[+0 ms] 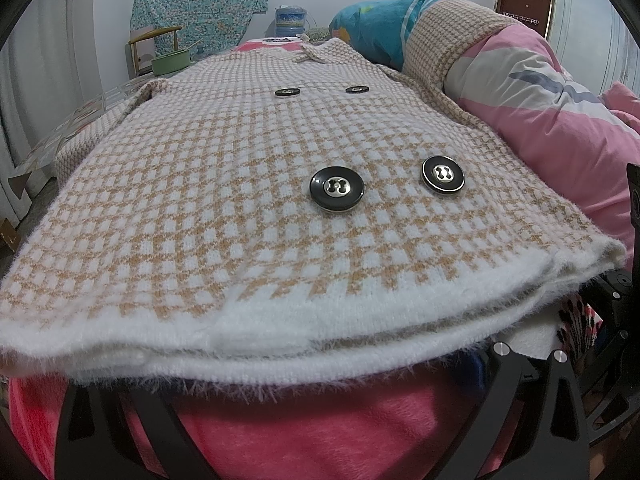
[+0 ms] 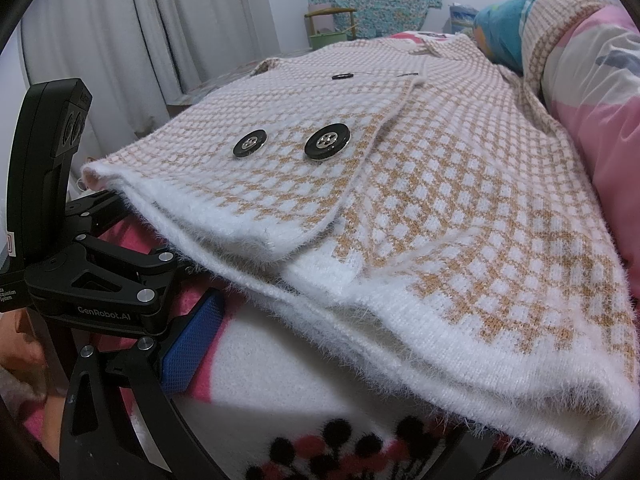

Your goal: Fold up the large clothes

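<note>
A beige-and-white checked knit coat [image 1: 224, 184] with large black buttons [image 1: 337, 189] lies flat on the bed, its fuzzy white hem [image 1: 280, 328] towards me. My left gripper [image 1: 320, 364] sits at the hem's middle with its arms spread wide, and the hem drapes over its tips. In the right wrist view the same coat [image 2: 460, 208] shows its front flap overlapping. My right gripper [image 2: 352, 372] is open at the hem, and only its blue left pad [image 2: 188, 344] shows below the cloth. The left gripper's body [image 2: 100, 280] stands beside it at the hem's left corner.
A pink fleece blanket [image 1: 320, 432] covers the bed under the coat. A rolled pink quilt [image 1: 560, 112] and a blue pillow [image 1: 376, 28] run along the right side. Beyond the bed are a green pot [image 1: 170, 62], a wooden chair, a water jug and curtains [image 2: 140, 28].
</note>
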